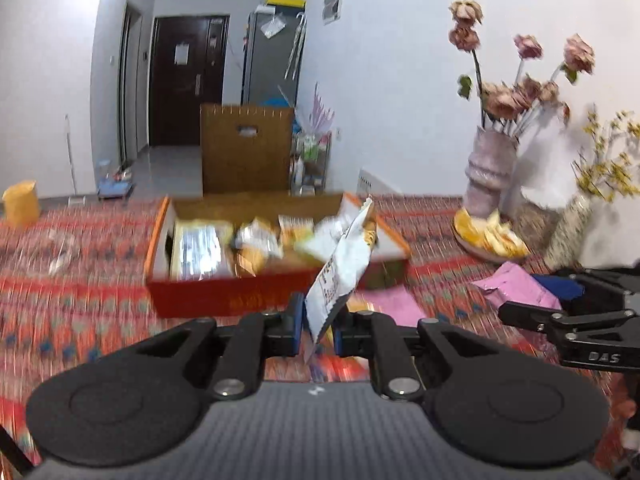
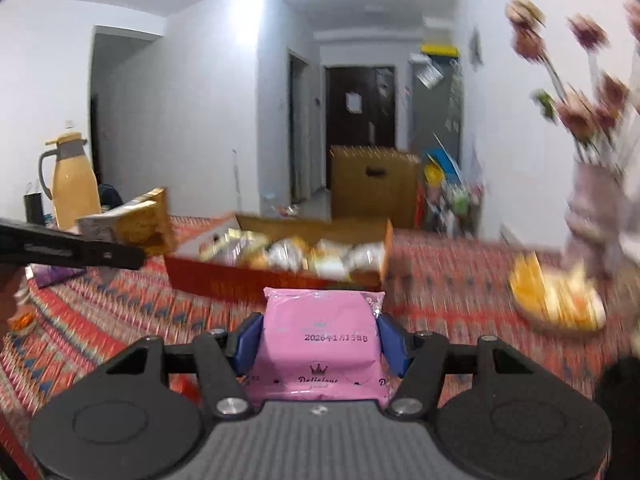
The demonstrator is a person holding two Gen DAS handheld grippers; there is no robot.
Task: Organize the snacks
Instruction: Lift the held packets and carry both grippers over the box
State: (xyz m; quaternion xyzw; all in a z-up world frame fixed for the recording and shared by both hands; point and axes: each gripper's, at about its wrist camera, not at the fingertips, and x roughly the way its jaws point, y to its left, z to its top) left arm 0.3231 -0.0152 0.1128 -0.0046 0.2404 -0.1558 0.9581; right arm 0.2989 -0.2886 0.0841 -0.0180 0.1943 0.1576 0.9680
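An open red and orange cardboard box (image 1: 224, 296) holds several snack packets (image 1: 256, 244) on the patterned tablecloth; it also shows in the right wrist view (image 2: 240, 280). My left gripper (image 1: 318, 320) is shut on a white snack packet (image 1: 340, 268), held upright just in front of the box's near right corner. My right gripper (image 2: 320, 340) is shut on a pink snack packet (image 2: 320, 332), held above the table short of the box. The right gripper also shows in the left wrist view (image 1: 568, 320) with the pink packet (image 1: 516, 284).
A pink vase of dried flowers (image 1: 488, 172) stands at the right by a plate of yellow snacks (image 1: 488, 236). A second vase with yellow sprigs (image 1: 568, 228) stands beside it. A yellow thermos jug (image 2: 72, 184) and a bag (image 2: 136, 220) sit at the left.
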